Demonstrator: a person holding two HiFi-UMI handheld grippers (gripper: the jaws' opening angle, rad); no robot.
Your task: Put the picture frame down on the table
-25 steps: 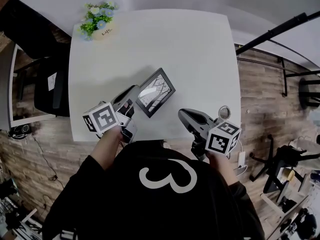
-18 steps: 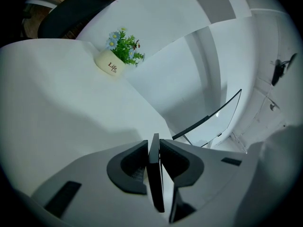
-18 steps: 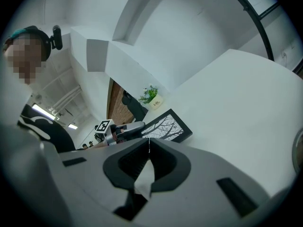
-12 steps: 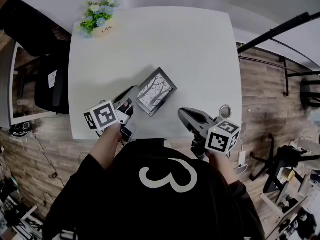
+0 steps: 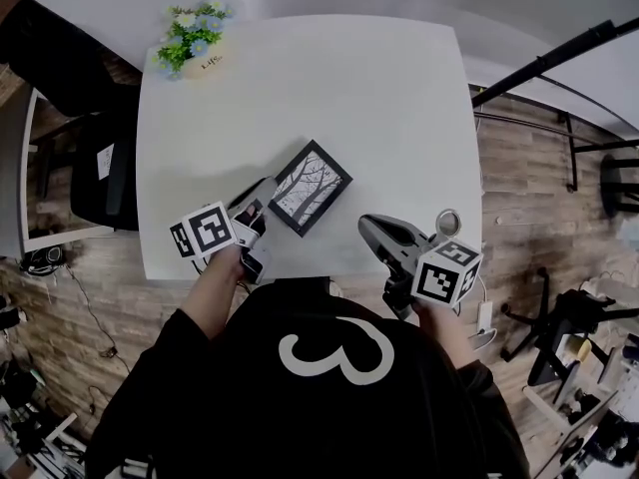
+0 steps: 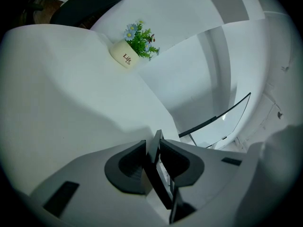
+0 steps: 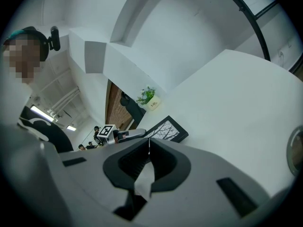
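The picture frame [image 5: 311, 187] is black with a bare-tree print. It sits low over the front middle of the white table [image 5: 349, 88], face up; I cannot tell whether it touches the top. My left gripper [image 5: 266, 192] is shut on its near left corner. In the left gripper view the frame's thin dark edge [image 6: 160, 174] runs between the pads of the left gripper [image 6: 152, 144]. My right gripper [image 5: 367, 226] hangs at the table's front right, shut on nothing and apart from the frame. The right gripper view shows the right gripper [image 7: 149, 146] shut, with the frame [image 7: 166, 129] beyond it.
A small pot of flowers [image 5: 197, 43] stands at the table's far left corner, also visible as the pot [image 6: 131, 45] in the left gripper view. A black chair [image 5: 95, 173] is beside the table's left edge. A black pole [image 5: 559, 56] slants past the right side.
The frame has turned a little and tipped flatter, sinking toward the table with the left gripper still shut on it. The right gripper has hardly moved.
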